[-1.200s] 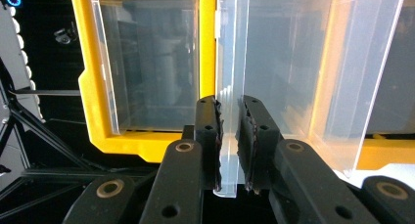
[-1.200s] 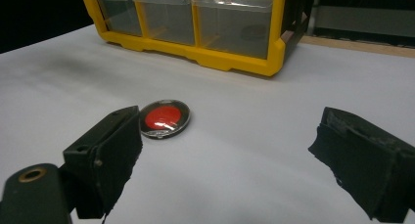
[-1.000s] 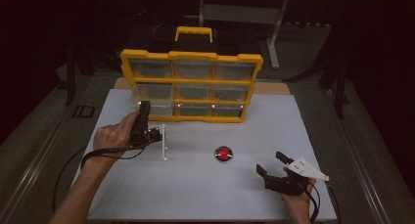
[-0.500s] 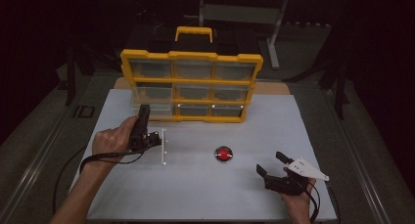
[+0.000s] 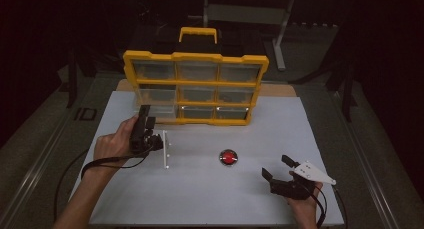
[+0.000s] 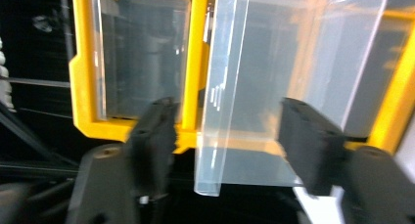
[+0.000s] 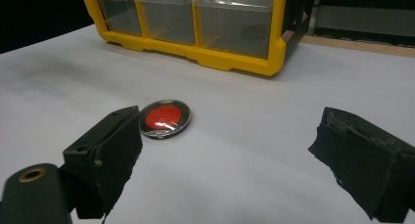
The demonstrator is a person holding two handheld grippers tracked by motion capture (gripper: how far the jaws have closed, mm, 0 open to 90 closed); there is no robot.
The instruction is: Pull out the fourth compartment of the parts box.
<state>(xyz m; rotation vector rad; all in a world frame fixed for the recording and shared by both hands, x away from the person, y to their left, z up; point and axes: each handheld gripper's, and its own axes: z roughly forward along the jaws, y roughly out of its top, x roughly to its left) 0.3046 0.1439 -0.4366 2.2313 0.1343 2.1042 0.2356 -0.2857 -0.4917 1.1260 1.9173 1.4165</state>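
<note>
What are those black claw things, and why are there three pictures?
A person sits at a white table and holds a black pinching tool, called a gripper, in each hand. One picture looks down from above. The other two come from small cameras riding on each gripper, looking out between its two jaws.

On the table stands a yellow drawer box with clear drawers. A round red disc and a thin white strip lie in front of it.

The left gripper is at the bottom left clear drawer, which is pulled out a little; its jaws have just opened and don't pinch it. The right gripper is open and holds nothing.
</note>
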